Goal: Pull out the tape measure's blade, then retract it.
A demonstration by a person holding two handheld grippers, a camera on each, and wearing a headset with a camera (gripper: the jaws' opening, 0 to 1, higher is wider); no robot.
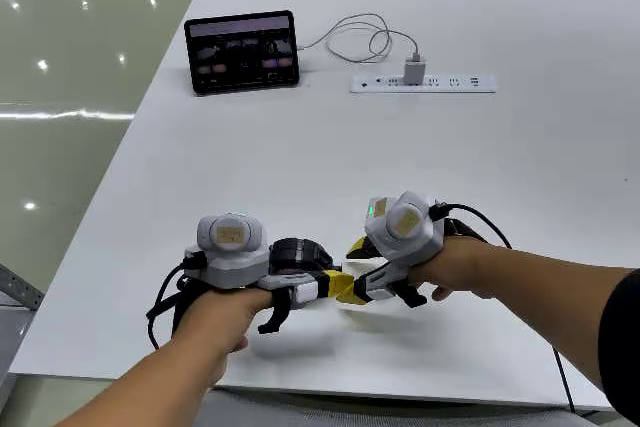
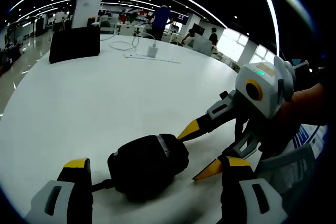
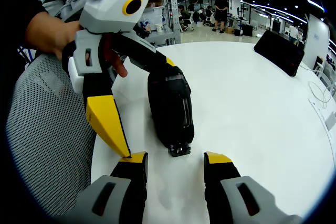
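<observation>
The tape measure (image 3: 170, 108) sits between the left gripper's (image 2: 156, 162) released jaws near the worktop's (image 1: 300, 147) front edge. Its blade tip (image 3: 179, 150) faces the right gripper's (image 3: 176, 157) parted jaws.

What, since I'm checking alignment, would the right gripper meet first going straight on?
Likely the tape measure: its tab end lies just ahead of the right gripper, in line with the gap between its open jaws.

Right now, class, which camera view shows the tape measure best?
The right gripper view: the black tape measure lies lengthwise, nearly whole, its blade tip towards the camera. The left gripper view shows its rounded body between that view's own fingers. The head view shows a small dark part of it.
</observation>
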